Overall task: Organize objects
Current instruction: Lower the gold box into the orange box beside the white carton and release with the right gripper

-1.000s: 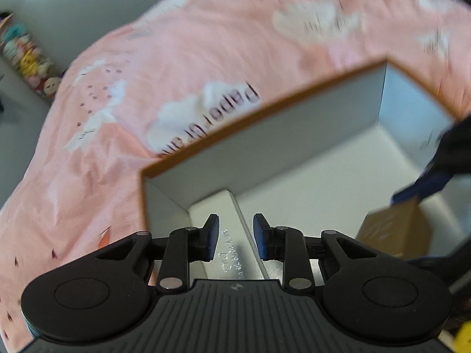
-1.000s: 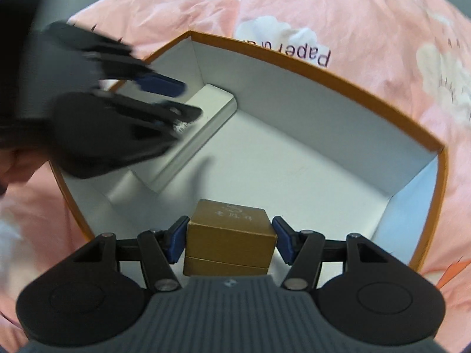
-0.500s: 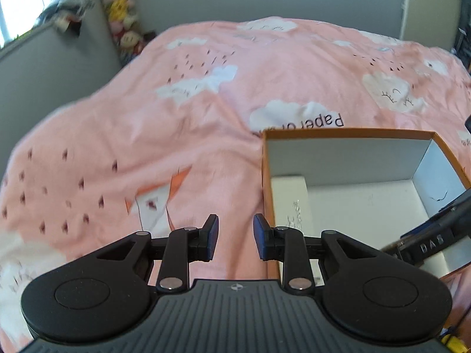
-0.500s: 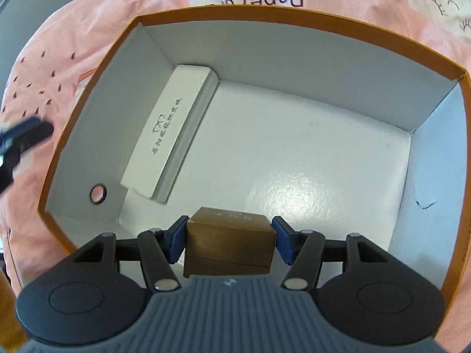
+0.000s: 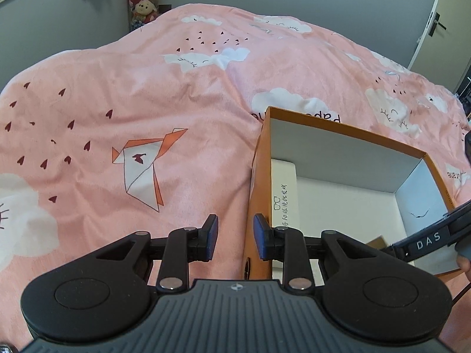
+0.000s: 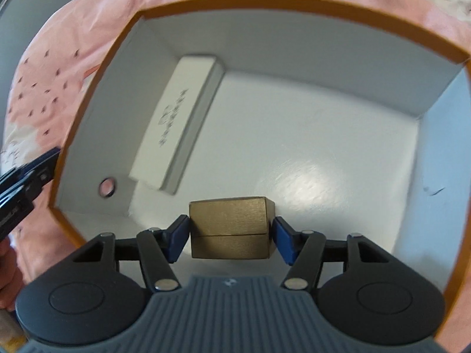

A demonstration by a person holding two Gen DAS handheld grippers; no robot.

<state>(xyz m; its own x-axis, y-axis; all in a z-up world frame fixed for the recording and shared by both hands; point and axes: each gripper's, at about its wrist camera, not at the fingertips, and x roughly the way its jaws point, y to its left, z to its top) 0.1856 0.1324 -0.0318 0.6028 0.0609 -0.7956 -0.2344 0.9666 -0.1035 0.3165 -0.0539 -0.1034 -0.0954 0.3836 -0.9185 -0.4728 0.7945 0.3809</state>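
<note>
An open orange cardboard box [image 5: 347,133] with a white inside lies on the pink duvet. A long white printed box [image 6: 176,123] lies along its left wall; the same white box [image 5: 282,194] shows in the left wrist view. My right gripper [image 6: 230,231] reaches down into the orange box [image 6: 294,0] and is shut on a small gold box [image 6: 229,226], with a pad on each side. My left gripper [image 5: 232,238] hovers outside the box's left wall. Its jaws stand a little apart with nothing between them.
The pink duvet [image 5: 132,94] with clouds and an origami bird print spreads to the left and behind the box. Plush toys [image 5: 144,3] stand against the grey wall at the back. A door [image 5: 441,23] is at the far right. A round hole [image 6: 108,186] pierces the box's near-left wall.
My left gripper has left the orange box, leaving the white box inside, and now sits outside its left wall. My right gripper has kept the gold box and rolled slightly.
</note>
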